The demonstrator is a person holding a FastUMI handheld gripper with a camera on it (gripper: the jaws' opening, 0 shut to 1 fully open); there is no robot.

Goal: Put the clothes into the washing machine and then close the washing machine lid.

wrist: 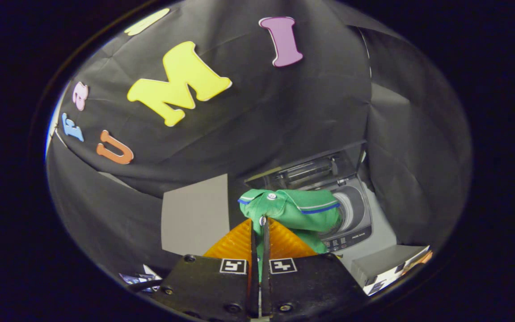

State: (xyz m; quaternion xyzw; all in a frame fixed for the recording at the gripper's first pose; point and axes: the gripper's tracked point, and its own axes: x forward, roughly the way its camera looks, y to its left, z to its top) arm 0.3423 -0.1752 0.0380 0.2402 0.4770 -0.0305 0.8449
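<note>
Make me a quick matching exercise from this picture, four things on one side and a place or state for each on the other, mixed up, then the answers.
Things:
1. green garment
2. washing machine lid
3. tool
4. control panel

Places or states:
A. raised open behind the drum opening
B. shut, both fingers pressing on cloth
C. bunched up, held just ahead of the fingers, in front of the washing machine
D. on the machine's near edge, below the drum opening

Pairs: 1-C, 2-A, 3-B, 4-D
</note>
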